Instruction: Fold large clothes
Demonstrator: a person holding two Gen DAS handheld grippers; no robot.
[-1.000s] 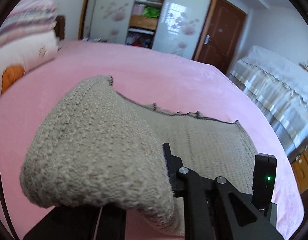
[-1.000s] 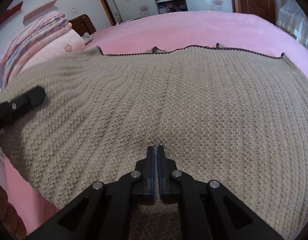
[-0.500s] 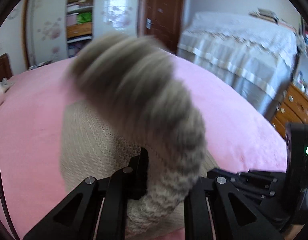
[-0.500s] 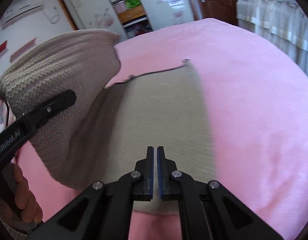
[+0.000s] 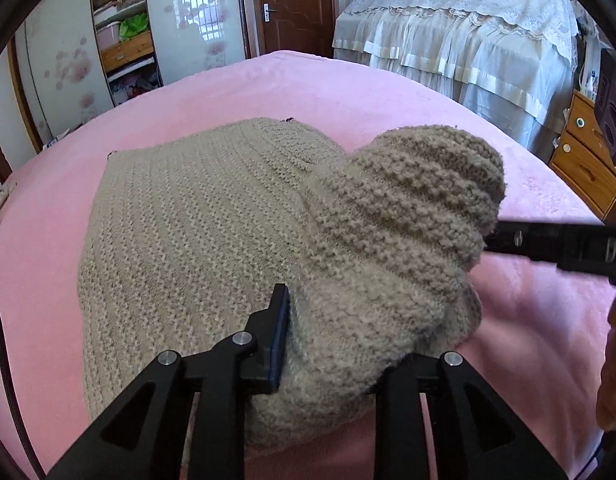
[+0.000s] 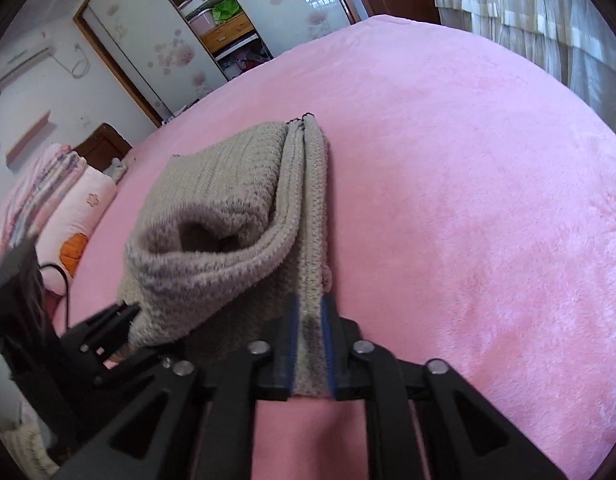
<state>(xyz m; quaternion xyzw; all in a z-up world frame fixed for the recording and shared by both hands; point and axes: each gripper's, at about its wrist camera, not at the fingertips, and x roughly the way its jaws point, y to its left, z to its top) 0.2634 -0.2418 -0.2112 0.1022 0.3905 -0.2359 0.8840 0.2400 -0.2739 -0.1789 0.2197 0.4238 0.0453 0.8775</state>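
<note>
A beige knit sweater [image 5: 195, 216] lies folded on the pink bed [image 5: 348, 92]. My left gripper [image 5: 332, 344] is shut on a thick bunched fold of the sweater; only its left finger [image 5: 277, 320] shows, the knit hides the other. In the right wrist view the sweater [image 6: 227, 184] is a layered stack. My right gripper [image 6: 310, 344] is shut on the near right edge of the stacked layers. The left gripper [image 6: 107, 328] shows at the lower left of that view under the folded layer.
A second bed with a white lace cover [image 5: 468, 32] stands at the right, a wooden nightstand [image 5: 584, 160] beside it. Wardrobe with open shelves [image 5: 123, 40] and a brown door [image 5: 295, 4] lie beyond. Pillows [image 6: 75, 216] are at the bed's left.
The lifted half of the sweater has swung over onto the flat half, so the garment is now narrower and layered. Both grippers moved to the right with it.
</note>
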